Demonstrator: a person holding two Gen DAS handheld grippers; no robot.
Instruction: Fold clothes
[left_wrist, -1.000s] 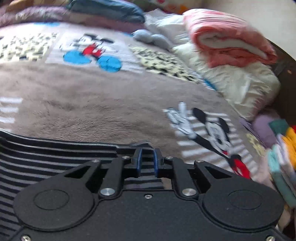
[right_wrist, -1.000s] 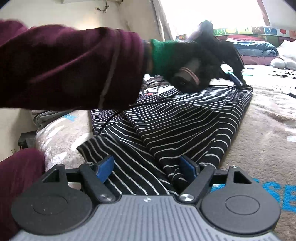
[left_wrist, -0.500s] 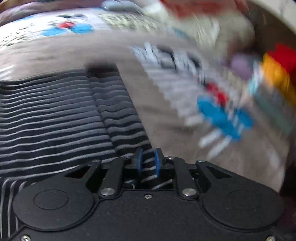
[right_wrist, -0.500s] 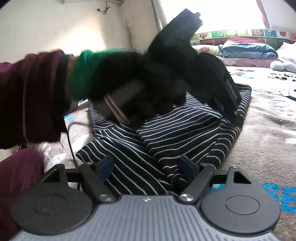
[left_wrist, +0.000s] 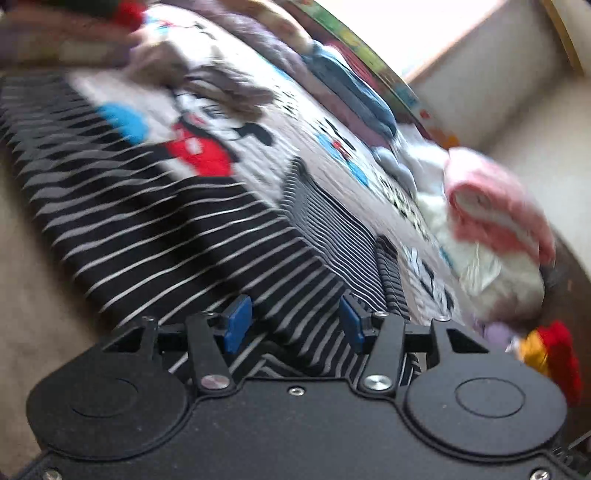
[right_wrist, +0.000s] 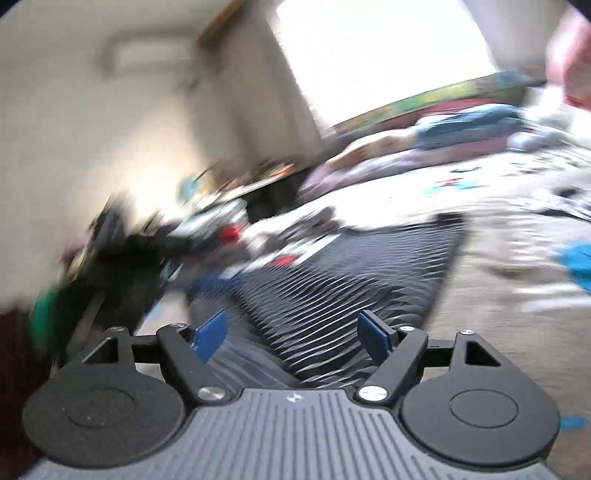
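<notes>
Letting go of a finished fold, the left gripper (left_wrist: 293, 323) is opening its jaws over the striped shirt (left_wrist: 177, 229), which lies across the frame's lower middle on the cartoon blanket (left_wrist: 229, 122). The right gripper (right_wrist: 293, 334), spread and empty, probably must take another edge next. Pink bedding (left_wrist: 495, 206) sits right.

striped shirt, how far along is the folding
Partly done: the black striped shirt lies on the cartoon blanket with a layer already folded over. In hand: nothing is gripped. The left claw is opening with striped cloth between its pads, and the right claw is open over the shirt. Left: the remaining folds into a compact bundle.
</notes>
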